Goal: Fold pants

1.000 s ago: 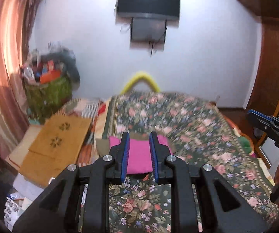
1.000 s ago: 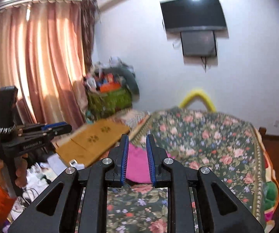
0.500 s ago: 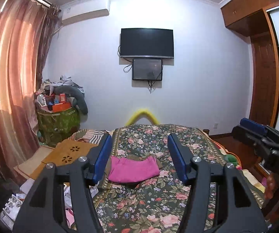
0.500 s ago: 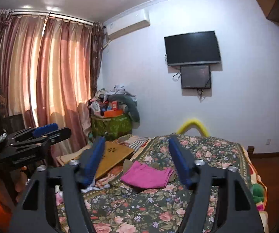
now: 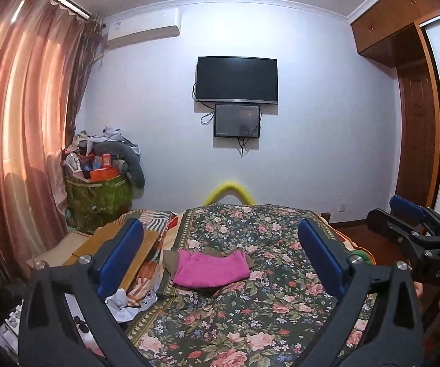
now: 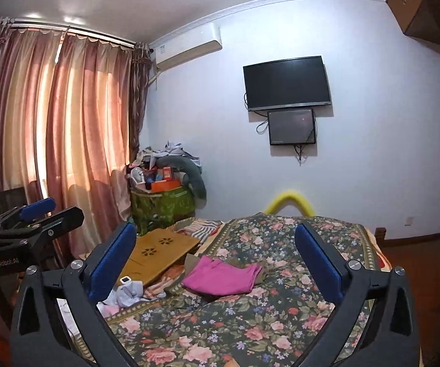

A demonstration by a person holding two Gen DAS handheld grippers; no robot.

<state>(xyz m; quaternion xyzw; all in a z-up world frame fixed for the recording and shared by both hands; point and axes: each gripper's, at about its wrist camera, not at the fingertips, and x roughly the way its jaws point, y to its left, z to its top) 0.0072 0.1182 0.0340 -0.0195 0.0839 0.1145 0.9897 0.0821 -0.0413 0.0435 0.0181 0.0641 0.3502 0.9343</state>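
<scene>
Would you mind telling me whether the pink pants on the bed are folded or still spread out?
Folded. The pink pants lie as a compact, layered rectangle on the floral bedspread, no legs extended, neither gripper touching them.

Black angular tool (image 5: 220,257) frames — blue ribbed pads (image 5: 121,256), silver screws (image 5: 85,258).

A bedroom with pale walls: a dark television (image 5: 237,80) hangs above a smaller screen (image 5: 237,121). Pink curtains (image 6: 54,134) glow with daylight. A floral bedspread (image 5: 250,299) covers the bed, beside a wooden wardrobe (image 5: 415,140).
</scene>
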